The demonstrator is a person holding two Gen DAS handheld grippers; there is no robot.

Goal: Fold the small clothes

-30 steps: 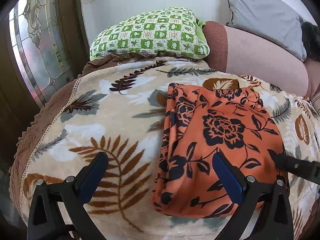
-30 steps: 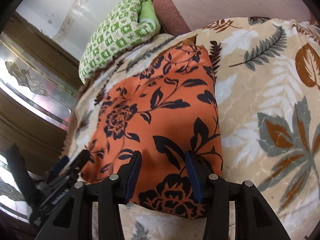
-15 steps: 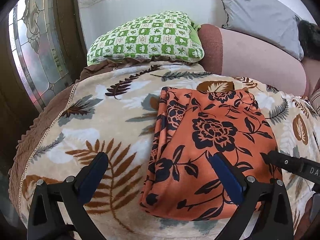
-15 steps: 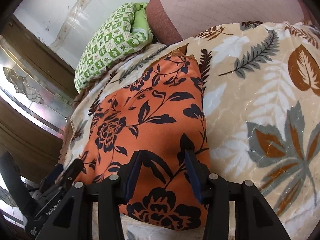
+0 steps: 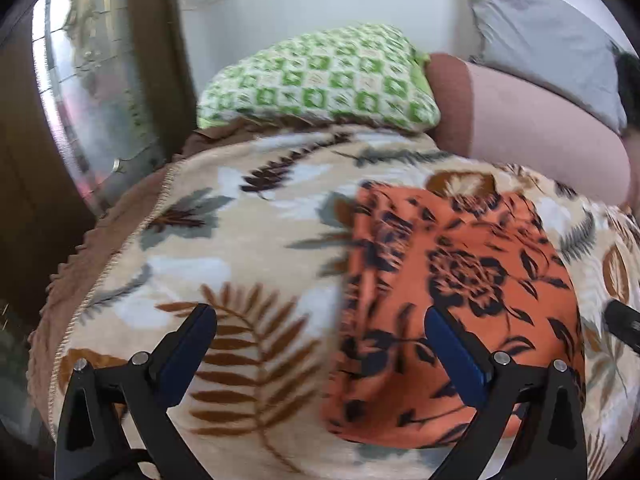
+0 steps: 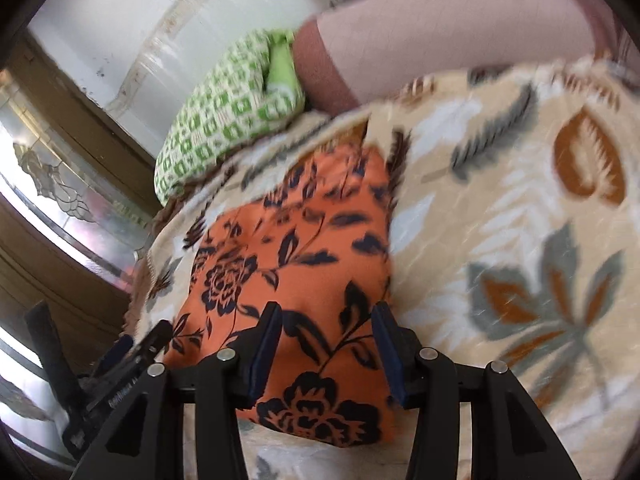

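A folded orange garment with a dark floral print [image 5: 460, 292] lies flat on the leaf-patterned blanket [image 5: 248, 248]. It also shows in the right wrist view [image 6: 296, 268]. My left gripper [image 5: 320, 320] is wide open and empty, hovering over the garment's near left edge, its right finger [image 5: 452, 352] above the cloth. My right gripper [image 6: 326, 320] is open and empty, its jaws apart over the garment's near end. The left gripper's body [image 6: 120, 364] shows at lower left of the right wrist view.
A green-and-white checked pillow [image 5: 320, 80] lies at the back of the bed beside a pink-brown bolster [image 5: 536, 120] and a grey pillow [image 5: 552, 40]. A stained-glass wooden door [image 5: 80, 80] stands left. The blanket's edge [image 5: 104, 272] drops off at left.
Both grippers have drawn back and up from the garment. The views shifted and blurred with the motion. The garment stays flat and folded.
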